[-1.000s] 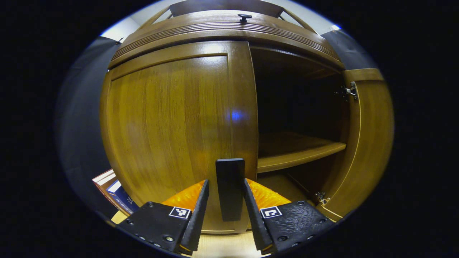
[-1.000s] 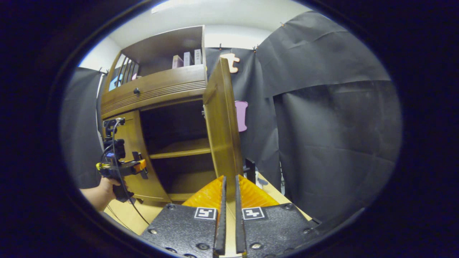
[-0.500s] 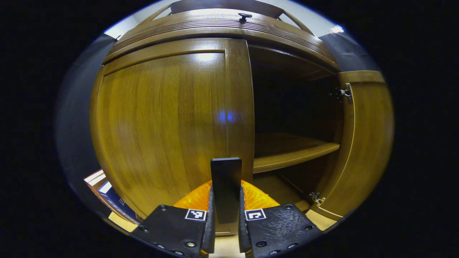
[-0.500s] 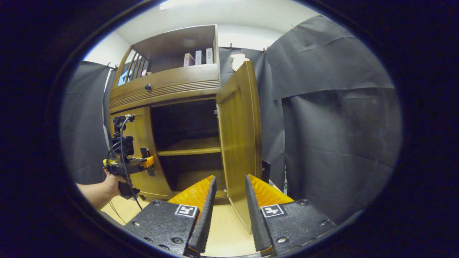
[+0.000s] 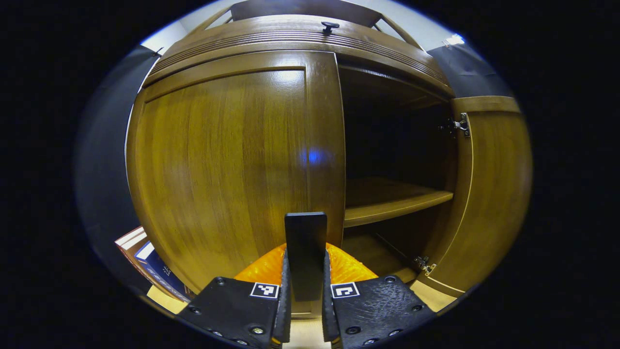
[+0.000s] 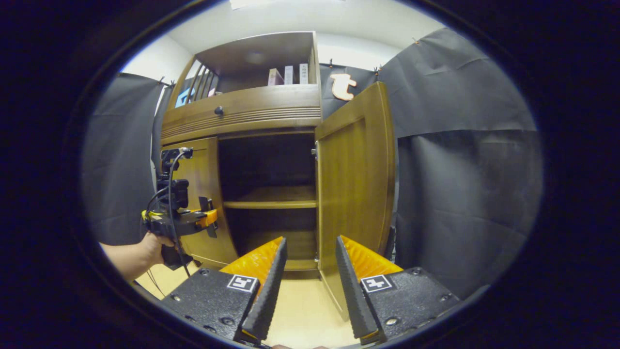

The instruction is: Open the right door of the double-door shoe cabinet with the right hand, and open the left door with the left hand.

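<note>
Right claw [image 6: 307, 286] backed off right door [image 6: 356, 194]; left claw [image 5: 305, 295] grips handle [image 5: 305, 252].

books: three pale upright books [image 6: 289, 75] stand in the open upper shelf
stack: blue and white flat boxes [image 5: 154, 263] lie at the lower left
floor: light wooden floor [image 6: 305, 310]

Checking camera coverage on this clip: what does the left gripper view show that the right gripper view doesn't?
Left gripper view: the left gripper shut on the handle of the left door, seen close up. Right gripper view: the right gripper open and holding nothing, a hand by the left door, and books on top. Both: the right door open, and the inner shelf.
</note>
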Tool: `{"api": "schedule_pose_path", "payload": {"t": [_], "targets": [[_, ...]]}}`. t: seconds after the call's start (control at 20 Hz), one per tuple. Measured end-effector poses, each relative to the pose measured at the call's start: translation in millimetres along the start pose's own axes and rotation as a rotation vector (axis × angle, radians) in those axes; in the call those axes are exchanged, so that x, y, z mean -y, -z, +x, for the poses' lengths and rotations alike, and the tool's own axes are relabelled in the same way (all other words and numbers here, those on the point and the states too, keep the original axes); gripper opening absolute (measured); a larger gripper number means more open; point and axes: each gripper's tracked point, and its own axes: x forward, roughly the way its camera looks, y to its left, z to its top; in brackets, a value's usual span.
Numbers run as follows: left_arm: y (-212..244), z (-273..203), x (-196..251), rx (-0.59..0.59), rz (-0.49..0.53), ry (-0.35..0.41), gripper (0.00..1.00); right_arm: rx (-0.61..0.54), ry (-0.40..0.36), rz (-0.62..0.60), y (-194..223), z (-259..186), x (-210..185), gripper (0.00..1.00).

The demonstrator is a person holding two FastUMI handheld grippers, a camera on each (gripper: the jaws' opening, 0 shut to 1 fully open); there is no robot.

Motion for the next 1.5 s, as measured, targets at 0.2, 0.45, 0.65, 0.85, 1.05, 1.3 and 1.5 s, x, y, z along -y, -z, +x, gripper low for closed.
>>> {"api": "schedule_pose_path", "payload": {"t": [0.2, 0.45, 0.65, 0.85, 1.05, 1.3, 1.5], "targets": [[2.7, -16.5, -1.2, -0.004, 0.0, 0.018, 0.25, -0.019, -0.032, -0.005, 6.3, 9.7, -6.2, 0.64], [6.6, -38.8, -3.9, -0.017, 0.006, 0.036, 0.24, -0.05, -0.142, -0.012, 11.1, 26.9, -35.9, 0.67], [9.4, -56.9, -7.9, -0.027, 0.017, 0.032, 0.24, -0.049, -0.201, -0.046, 10.7, 39.3, -58.4, 0.65], [12.1, -73.3, -14.1, -0.029, 0.023, 0.015, 0.24, -0.058, -0.259, -0.067, 12.4, 51.8, -77.1, 0.67], [14.0, -92.5, -21.8, -0.036, 0.014, -0.005, 0.24, -0.061, -0.307, -0.072, 12.0, 59.8, -94.1, 0.67], [17.1, -116.4, -34.2, -0.037, 0.02, -0.037, 0.24, -0.07, -0.337, -0.069, 14.4, 65.9, -109.7, 0.67], [20.0, -134.2, -45.0, -0.035, 0.031, -0.073, 0.24, -0.073, -0.343, -0.073, 16.9, 70.3, -119.8, 0.65]]}}
